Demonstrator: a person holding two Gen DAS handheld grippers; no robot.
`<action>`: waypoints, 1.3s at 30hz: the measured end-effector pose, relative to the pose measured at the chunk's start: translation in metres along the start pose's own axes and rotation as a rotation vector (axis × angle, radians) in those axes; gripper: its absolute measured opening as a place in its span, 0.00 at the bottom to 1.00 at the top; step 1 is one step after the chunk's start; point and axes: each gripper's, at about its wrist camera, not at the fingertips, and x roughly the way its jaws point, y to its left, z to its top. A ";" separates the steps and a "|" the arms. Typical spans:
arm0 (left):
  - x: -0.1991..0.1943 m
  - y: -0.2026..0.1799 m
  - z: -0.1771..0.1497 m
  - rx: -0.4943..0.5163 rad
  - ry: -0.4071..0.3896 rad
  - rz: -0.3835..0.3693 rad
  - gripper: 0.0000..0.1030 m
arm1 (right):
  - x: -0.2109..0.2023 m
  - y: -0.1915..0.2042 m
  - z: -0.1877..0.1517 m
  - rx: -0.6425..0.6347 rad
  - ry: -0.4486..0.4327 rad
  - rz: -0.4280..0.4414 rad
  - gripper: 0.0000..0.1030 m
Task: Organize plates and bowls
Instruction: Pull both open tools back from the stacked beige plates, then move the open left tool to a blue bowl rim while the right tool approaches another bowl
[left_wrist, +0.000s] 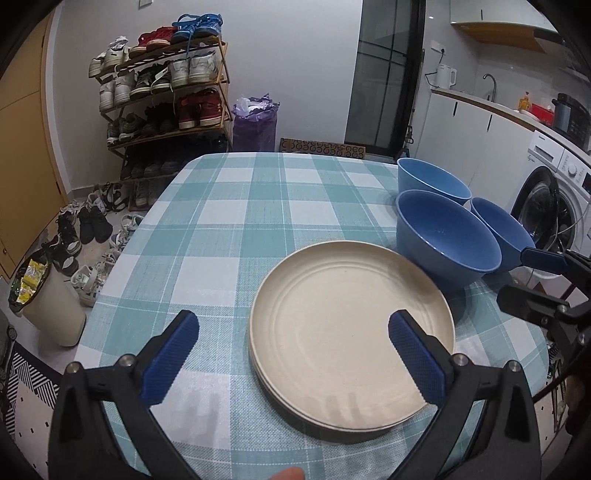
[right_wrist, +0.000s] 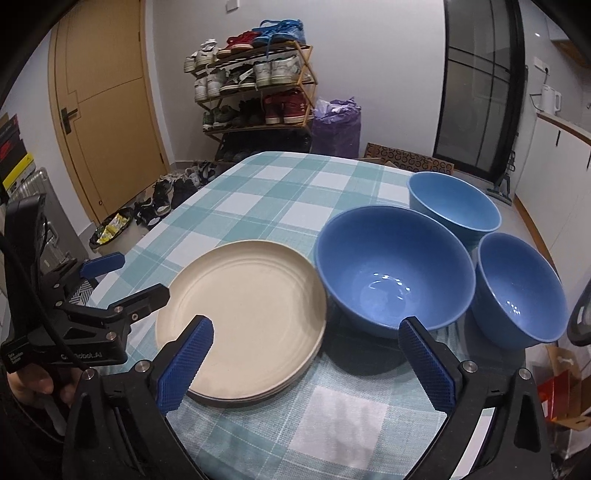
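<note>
Where the checked table (left_wrist: 229, 221) fills both views, a stack of cream plates (left_wrist: 351, 317) lies toward its near right part, the rims of the lower plates showing beneath the top one. Three blue bowls stand just right of the stack: a large bowl (right_wrist: 395, 266) close beside the plates' rim, a light-blue bowl (right_wrist: 454, 205) behind it, and a smaller bowl (right_wrist: 519, 291) at the table's right edge. Left gripper (left_wrist: 293, 345) hovers over the near part of the stack, its fingers spread wide and holding nothing, the right fingertip above the top plate. Right gripper (right_wrist: 306, 349) hangs before the gap between plates and large bowl, its fingers likewise wide and empty. Beyond the table stand a shoe rack (right_wrist: 258, 85) and a purple bag (right_wrist: 336, 125).
</note>
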 end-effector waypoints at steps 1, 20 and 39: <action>0.000 -0.001 0.001 0.001 0.000 0.000 1.00 | -0.001 -0.004 0.001 0.011 -0.003 -0.004 0.99; 0.014 -0.022 0.021 0.014 0.010 -0.021 1.00 | -0.031 -0.054 0.012 0.091 -0.049 -0.078 0.99; 0.039 -0.066 0.055 0.052 0.034 -0.035 1.00 | -0.040 -0.116 0.023 0.175 -0.078 -0.088 0.99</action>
